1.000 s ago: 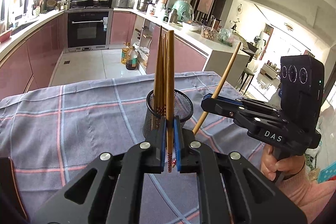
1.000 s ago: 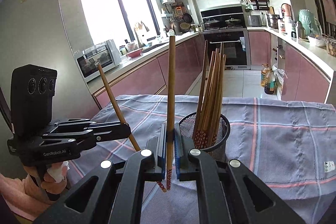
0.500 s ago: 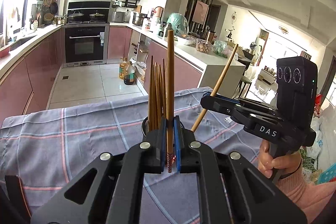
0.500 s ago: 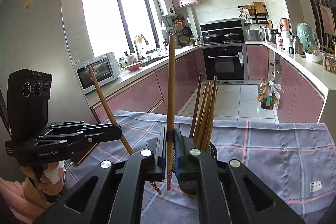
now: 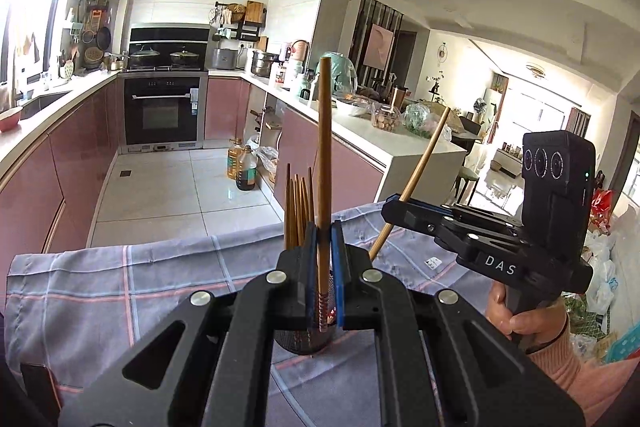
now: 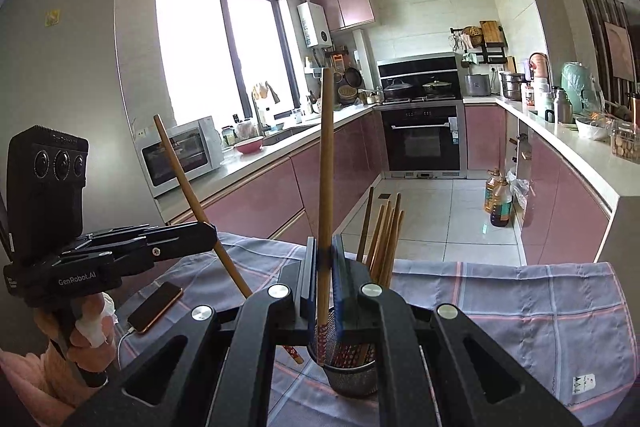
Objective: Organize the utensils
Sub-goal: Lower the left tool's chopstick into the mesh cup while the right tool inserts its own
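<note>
In the left wrist view my left gripper (image 5: 324, 239) is shut on a wooden chopstick (image 5: 324, 147) that stands upright, its red-patterned end hanging below the pads. Behind it stands a black mesh holder (image 5: 304, 343) with several chopsticks (image 5: 298, 211) in it. My right gripper (image 5: 390, 211) reaches in from the right, shut on a tilted chopstick (image 5: 424, 155). In the right wrist view the right gripper (image 6: 324, 251) clamps its chopstick (image 6: 326, 167) upright, lower end at the rim of the holder (image 6: 352, 383). The left gripper (image 6: 210, 235) holds its chopstick (image 6: 184, 179) slanted, left of the holder.
A blue-grey checked cloth (image 6: 520, 307) covers the table. A phone (image 6: 156, 307) on a white cable lies on it at the left. A person's hand (image 5: 520, 319) grips the right handle. Beyond the table's far edge lie kitchen floor, pink cabinets and an oven.
Both grippers have risen, each with its chopstick still clamped. The mesh holder and the table have dropped lower in both views.
</note>
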Available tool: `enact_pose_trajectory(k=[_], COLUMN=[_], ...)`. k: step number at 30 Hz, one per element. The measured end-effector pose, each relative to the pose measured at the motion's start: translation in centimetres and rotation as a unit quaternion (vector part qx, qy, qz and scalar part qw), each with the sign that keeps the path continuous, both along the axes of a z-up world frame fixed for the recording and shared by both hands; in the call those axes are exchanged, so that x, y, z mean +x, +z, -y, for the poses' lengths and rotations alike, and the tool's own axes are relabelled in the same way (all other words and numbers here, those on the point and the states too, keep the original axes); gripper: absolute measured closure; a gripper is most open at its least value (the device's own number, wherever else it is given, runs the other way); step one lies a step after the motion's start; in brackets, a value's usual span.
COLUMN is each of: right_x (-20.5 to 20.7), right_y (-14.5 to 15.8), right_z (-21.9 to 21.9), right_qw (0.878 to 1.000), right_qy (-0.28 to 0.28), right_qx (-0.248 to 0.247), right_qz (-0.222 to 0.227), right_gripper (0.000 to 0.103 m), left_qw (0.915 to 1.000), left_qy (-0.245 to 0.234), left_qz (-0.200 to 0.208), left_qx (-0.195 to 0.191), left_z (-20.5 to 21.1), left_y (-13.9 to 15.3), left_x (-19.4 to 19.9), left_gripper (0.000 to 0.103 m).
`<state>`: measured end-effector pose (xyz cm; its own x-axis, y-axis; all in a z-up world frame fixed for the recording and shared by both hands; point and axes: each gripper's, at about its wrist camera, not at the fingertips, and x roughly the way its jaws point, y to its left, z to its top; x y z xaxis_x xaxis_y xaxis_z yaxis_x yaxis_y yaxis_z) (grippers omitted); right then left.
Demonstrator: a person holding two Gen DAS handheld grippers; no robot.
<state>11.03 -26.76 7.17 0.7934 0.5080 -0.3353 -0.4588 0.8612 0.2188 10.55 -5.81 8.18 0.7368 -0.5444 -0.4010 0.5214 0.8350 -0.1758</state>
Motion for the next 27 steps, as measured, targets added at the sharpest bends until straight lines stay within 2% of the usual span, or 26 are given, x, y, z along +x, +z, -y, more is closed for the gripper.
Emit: enact_pose_trajectory(k=[8, 27], right_x=[1.1, 2.9], right_y=[0.1, -2.0], right_z=[-0.1, -0.7], right_qw=[1.000, 0.999], right_qy=[-0.007, -0.012], right_qx=[-0.005, -0.014], right_qz=[-0.004, -0.038], right_gripper=[0.097, 0.097], left_qw=[0.9999, 0.9988], left_qy=[0.006, 0.009], left_qz=[0.009, -0.024], left_qx=[0.010, 0.041], left_z=[1.0, 4.4], left_y=[0.1, -2.0], left_x=[0.4, 1.6], left_gripper=[0.095, 0.095])
